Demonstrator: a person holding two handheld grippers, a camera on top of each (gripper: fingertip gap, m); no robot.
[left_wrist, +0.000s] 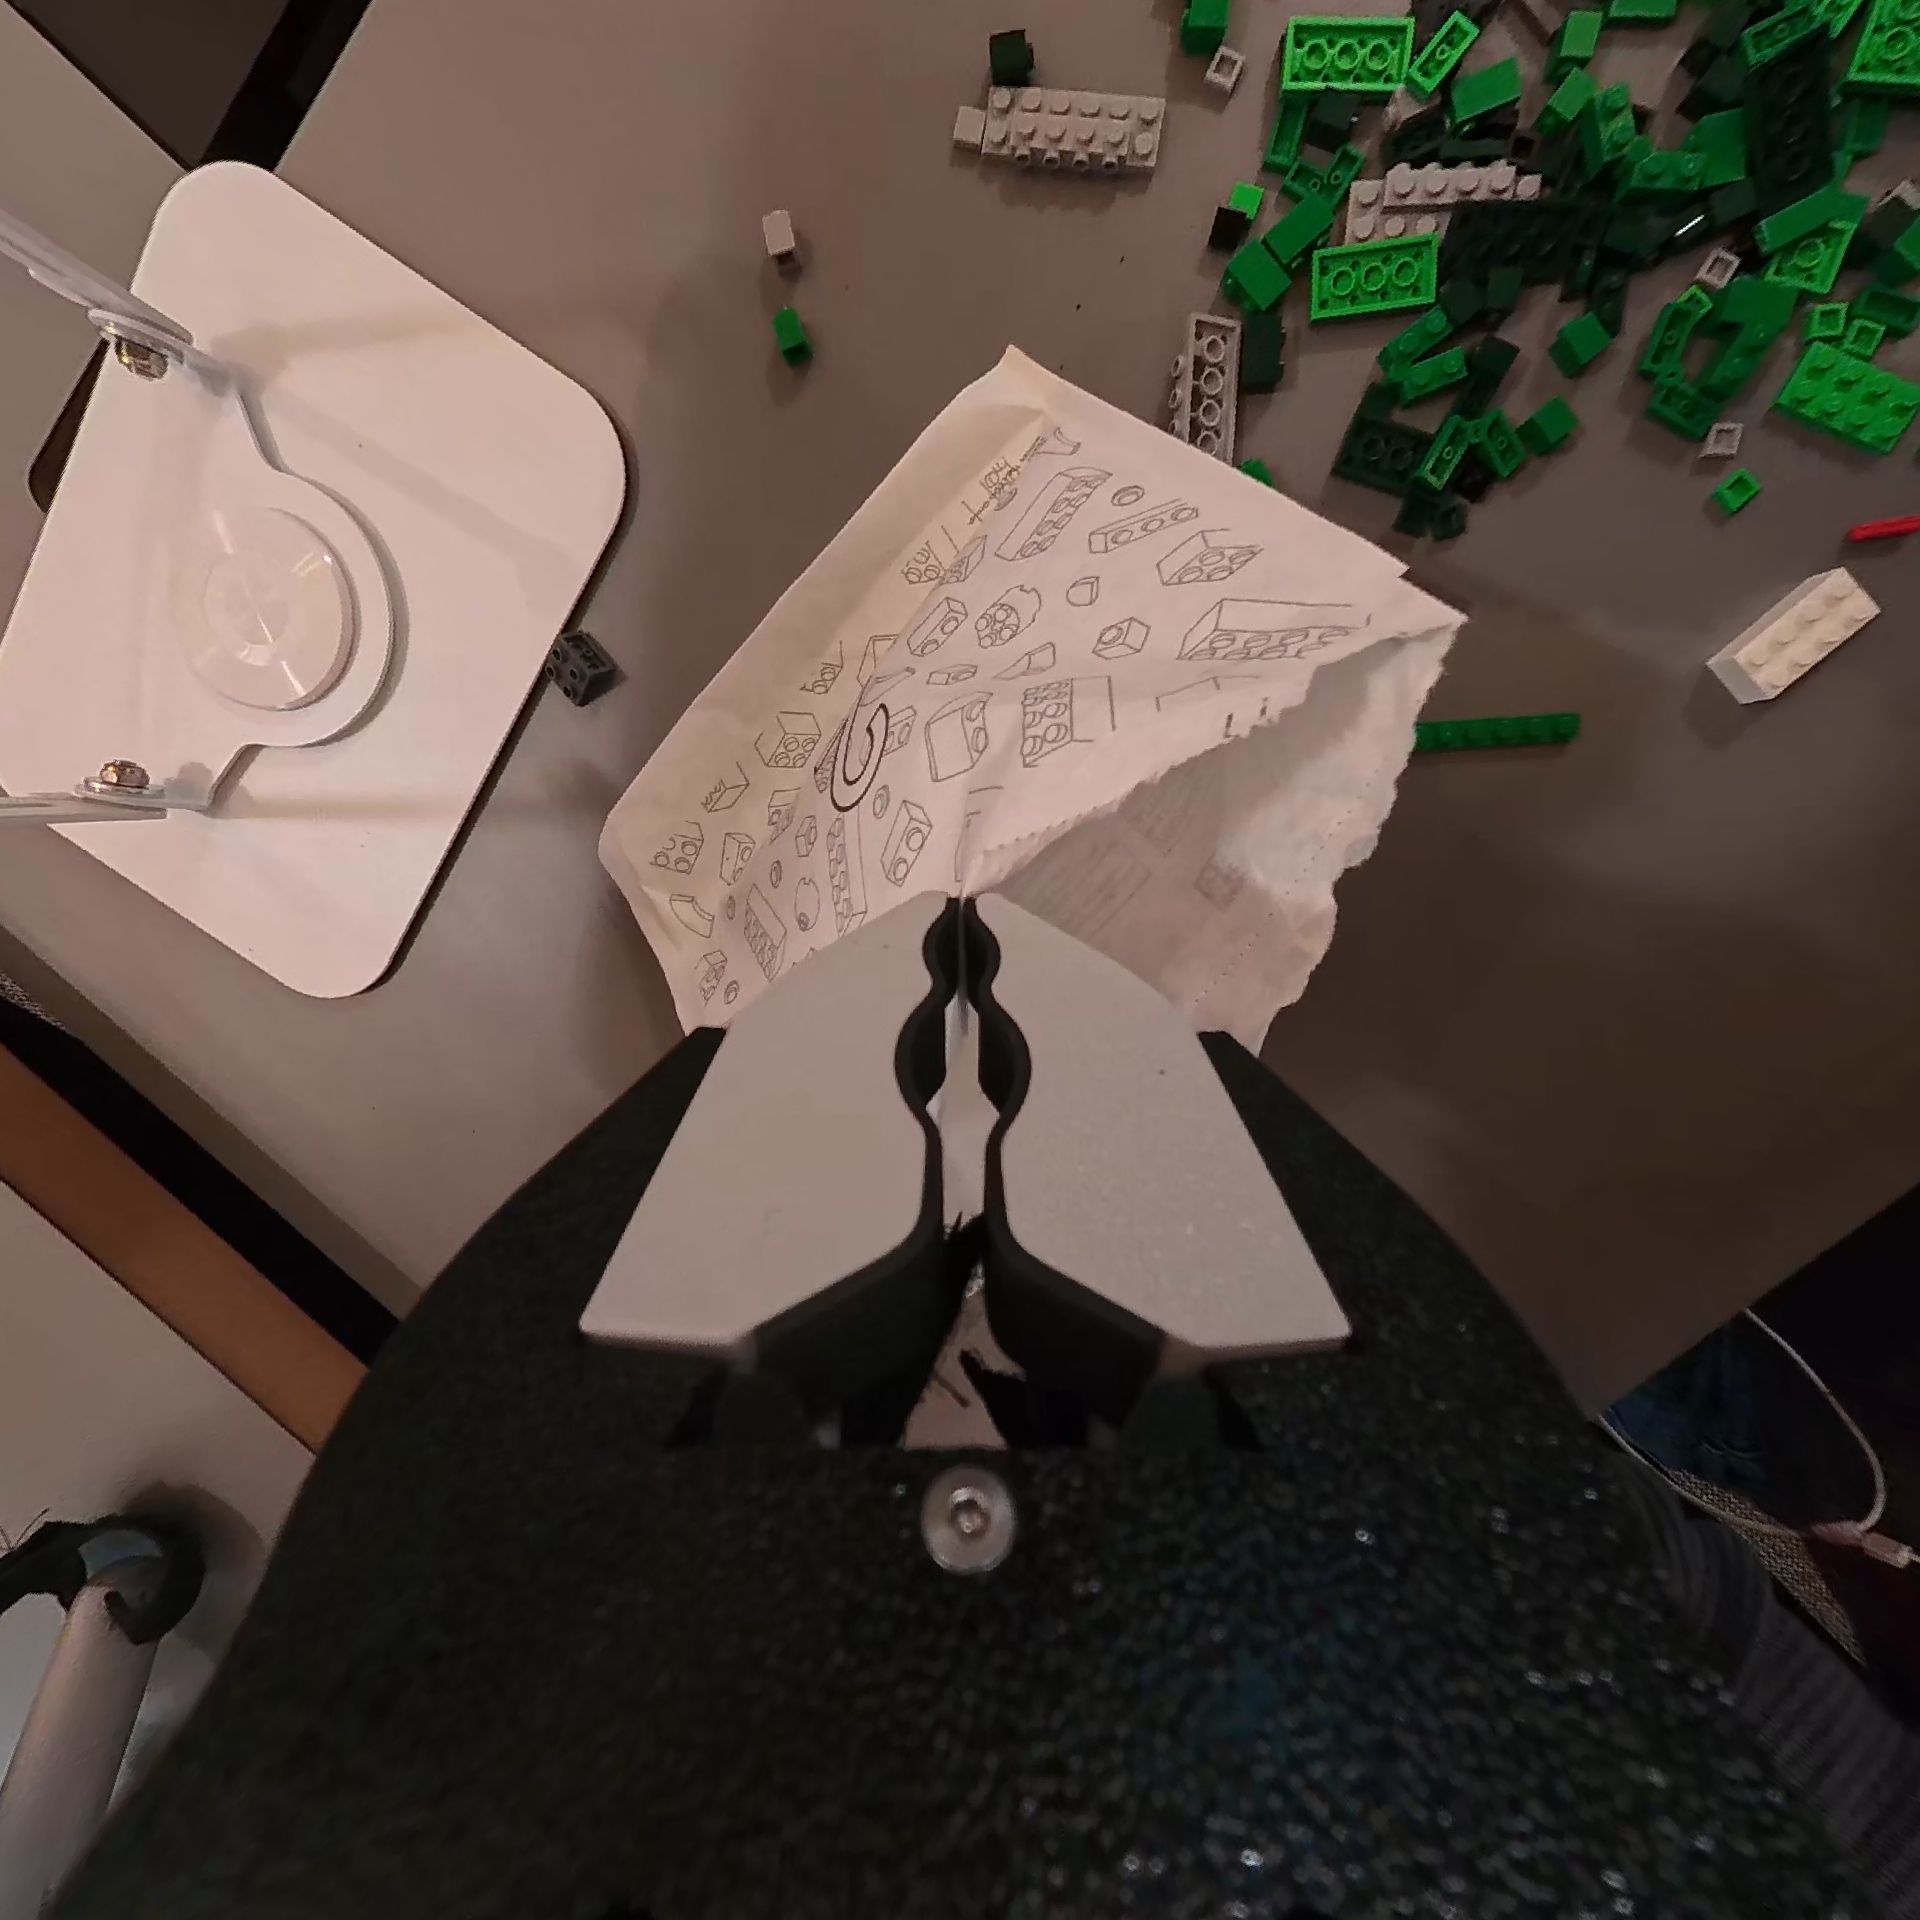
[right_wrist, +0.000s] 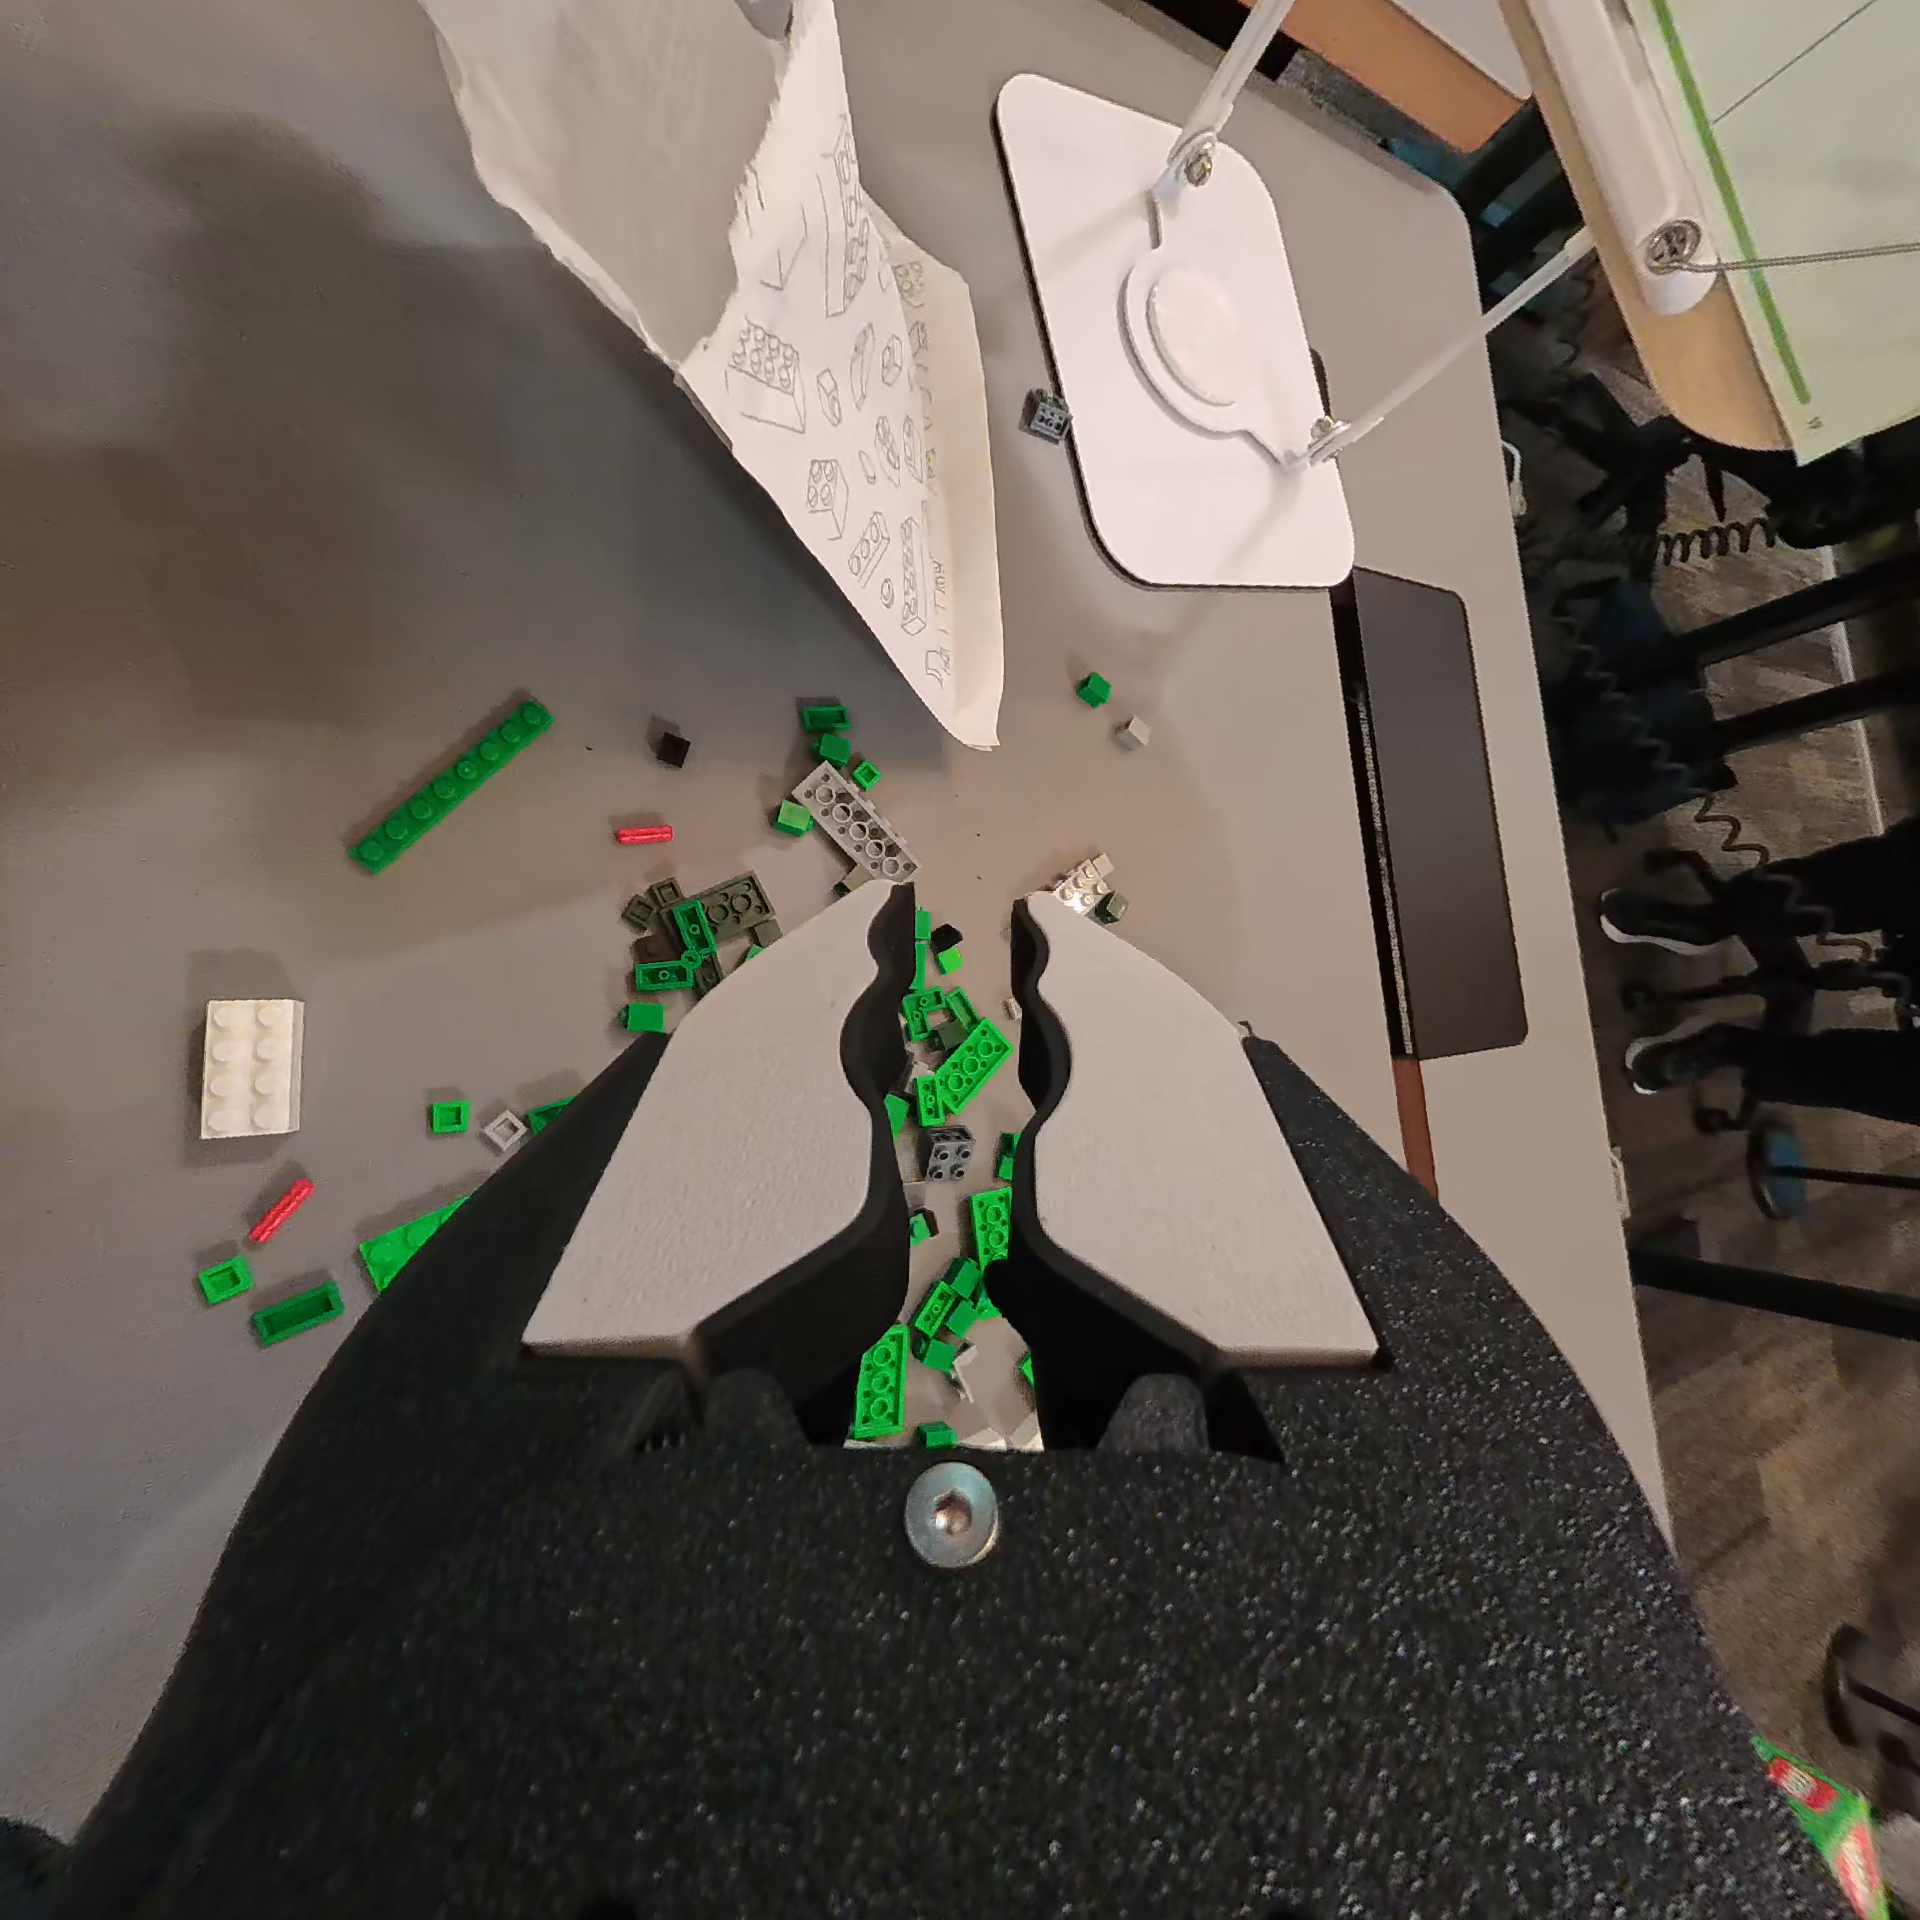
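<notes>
Paper bag (left_wrist: 997, 665) printed with brick outlines hangs above the grey table (left_wrist: 623, 156), torn mouth open, pinched at its edge by the left gripper (left_wrist: 961, 914), jaws clamped. Right gripper (right_wrist: 961, 914) hovers empty over the loose green bricks (right_wrist: 966, 1070), jaws narrowly apart. White stand base (left_wrist: 312, 582) sits beside.

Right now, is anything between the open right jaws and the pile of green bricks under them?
Nothing visible. The right gripper hangs open above the green bricks, with only air between. The paper bag, pinched in the left gripper, hangs off to the far side, clear of that gap.
</notes>
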